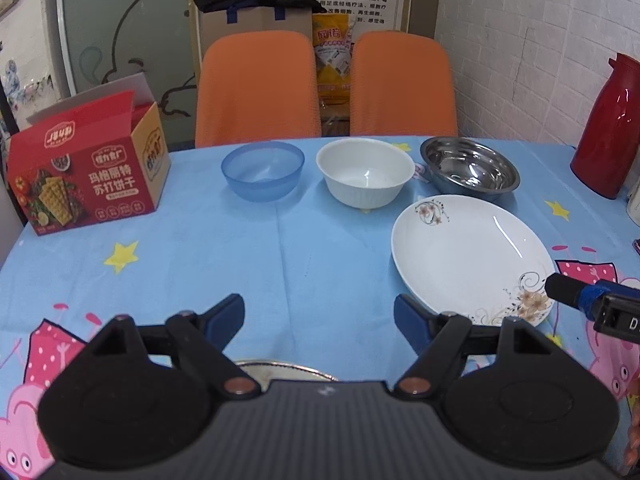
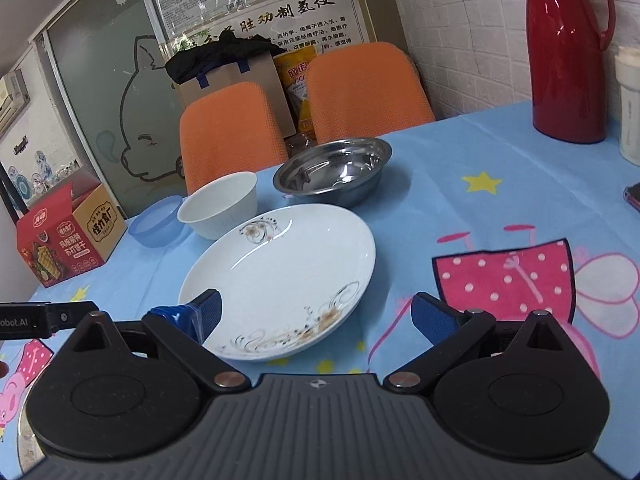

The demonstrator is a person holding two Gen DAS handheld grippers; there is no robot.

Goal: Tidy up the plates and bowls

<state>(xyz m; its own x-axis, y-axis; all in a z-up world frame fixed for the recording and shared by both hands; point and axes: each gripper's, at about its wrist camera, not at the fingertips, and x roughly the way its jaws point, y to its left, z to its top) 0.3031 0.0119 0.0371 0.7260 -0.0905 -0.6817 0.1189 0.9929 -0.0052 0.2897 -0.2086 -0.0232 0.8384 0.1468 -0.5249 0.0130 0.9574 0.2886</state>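
Jaws spread on both the left gripper [image 1: 319, 314] and right gripper [image 2: 316, 312], neither pinching anything. The white plate [image 1: 472, 256] lies on the blue cartoon tablecloth [image 1: 300, 264], bowls behind, apparently untouched; orange chairs [image 1: 256, 84] beyond.

A modest dining corner: a table under a cartoon-print cloth [image 1: 320, 248], two orange chairs [image 1: 258, 88] at upper centre, a red thermos [image 2: 568, 52] upper right, white brick-pattern wall [image 1: 532, 40].

Desk [image 1: 304, 256] w/ blue cartoon cloth; two orange chairs [image 1: 258, 88] behind it, frosted glass panel [image 1: 120, 28] at left, white brick wall [image 1: 532, 48] at right.
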